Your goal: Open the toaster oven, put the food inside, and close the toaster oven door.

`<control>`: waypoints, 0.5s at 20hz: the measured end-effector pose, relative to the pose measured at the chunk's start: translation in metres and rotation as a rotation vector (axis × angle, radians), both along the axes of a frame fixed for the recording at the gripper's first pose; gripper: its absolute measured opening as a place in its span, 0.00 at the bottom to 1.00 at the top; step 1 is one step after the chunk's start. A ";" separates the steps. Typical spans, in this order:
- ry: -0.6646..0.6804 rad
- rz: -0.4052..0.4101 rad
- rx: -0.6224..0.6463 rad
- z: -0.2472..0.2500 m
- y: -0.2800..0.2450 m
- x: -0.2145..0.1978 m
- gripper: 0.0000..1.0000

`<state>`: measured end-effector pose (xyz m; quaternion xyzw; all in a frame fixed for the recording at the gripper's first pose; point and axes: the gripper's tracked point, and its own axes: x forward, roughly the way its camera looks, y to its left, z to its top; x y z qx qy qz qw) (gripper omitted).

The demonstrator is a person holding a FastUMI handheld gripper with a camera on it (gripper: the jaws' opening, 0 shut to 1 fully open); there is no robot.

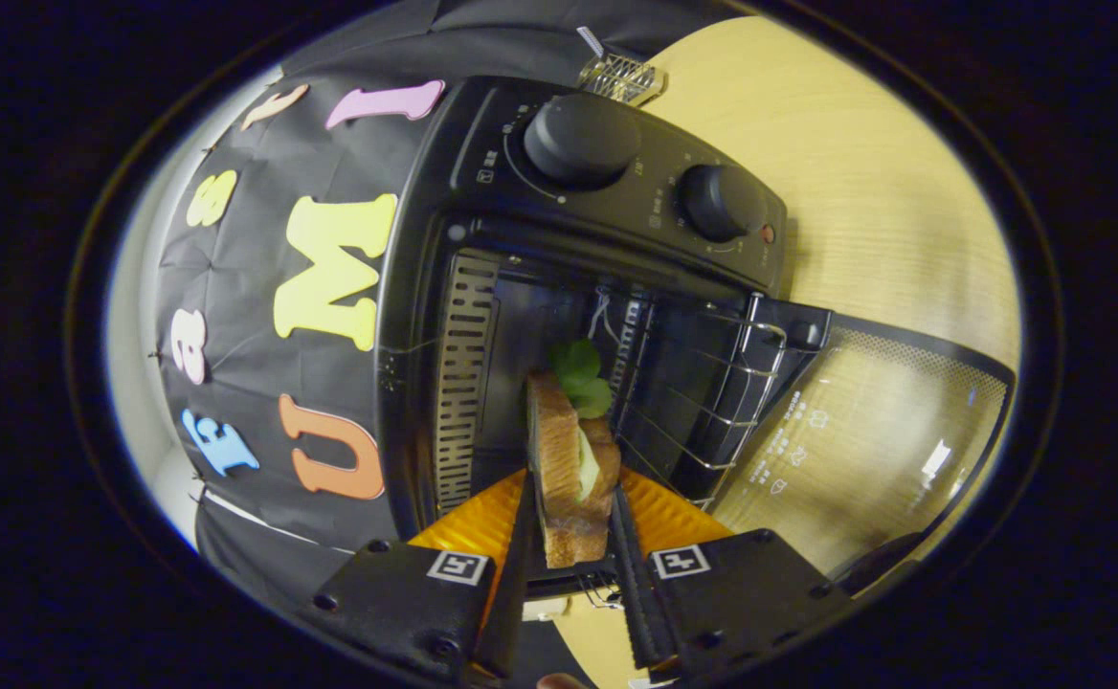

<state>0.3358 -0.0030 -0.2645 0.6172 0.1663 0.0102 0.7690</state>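
Sandwich [570, 469], with green leaf protruding, was clamped between both fingers of the tool [570, 522], at the mouth of the toaster oven [607, 249]. Its glass door [865, 440] lay fully open over the wooden worktop [865, 191]. A wire rack [703, 392] sat inside the cavity beyond the sandwich.

Matt black toaster oven [616, 191] with a glossy glass door [884, 431] and wire metal rack [712, 402], on pale wood-grain table [865, 172].
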 end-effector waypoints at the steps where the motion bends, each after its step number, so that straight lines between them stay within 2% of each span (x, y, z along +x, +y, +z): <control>1: 0.011 0.017 -0.030 0.000 0.003 -0.001 0.53; 4: 0.050 0.104 -0.161 -0.002 0.015 -0.005 0.81; 7: 0.113 0.180 -0.335 -0.006 0.016 -0.013 0.91; 10: 0.186 0.271 -0.491 -0.017 0.022 -0.035 0.92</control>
